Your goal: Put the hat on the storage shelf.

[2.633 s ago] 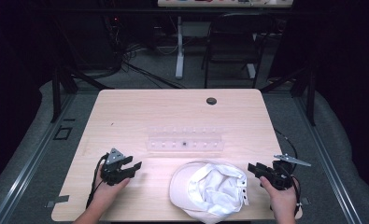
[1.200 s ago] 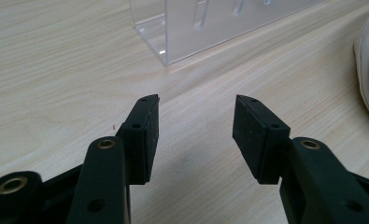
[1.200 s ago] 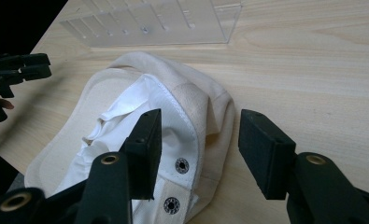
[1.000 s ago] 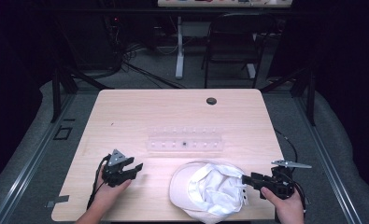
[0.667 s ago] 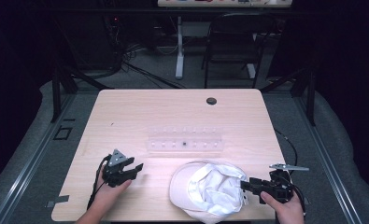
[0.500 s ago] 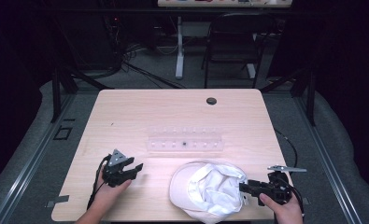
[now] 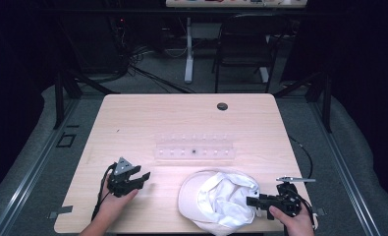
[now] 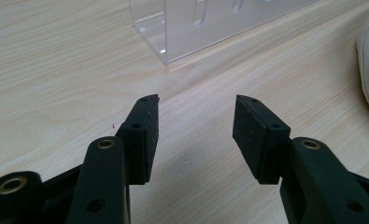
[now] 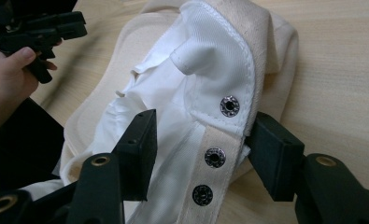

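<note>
A cream-white cap (image 7: 216, 199) lies upside down near the table's front edge, its white lining facing up. My right gripper (image 7: 253, 201) is at the cap's right rim. In the right gripper view the cap (image 9: 210, 46) is close up, and my right gripper (image 9: 203, 121) stands open astride its back strap (image 9: 215, 158) with metal snaps. One jaw is inside the cap and the other outside. My left gripper (image 7: 141, 177) rests at the front left, apart from the cap. In its own view my left gripper (image 8: 196, 100) is open over bare wood.
A clear plastic rack (image 7: 195, 151) lies across the middle of the table, and its corner (image 8: 191, 28) is just ahead of the left jaws. A small black disc (image 7: 222, 106) sits at the far edge. A chair (image 7: 245, 44) stands beyond the wooden table (image 7: 147, 123).
My right gripper has moved left from the table's right edge until its jaws straddle the cap's back strap. The left gripper and the cap have stayed put.
</note>
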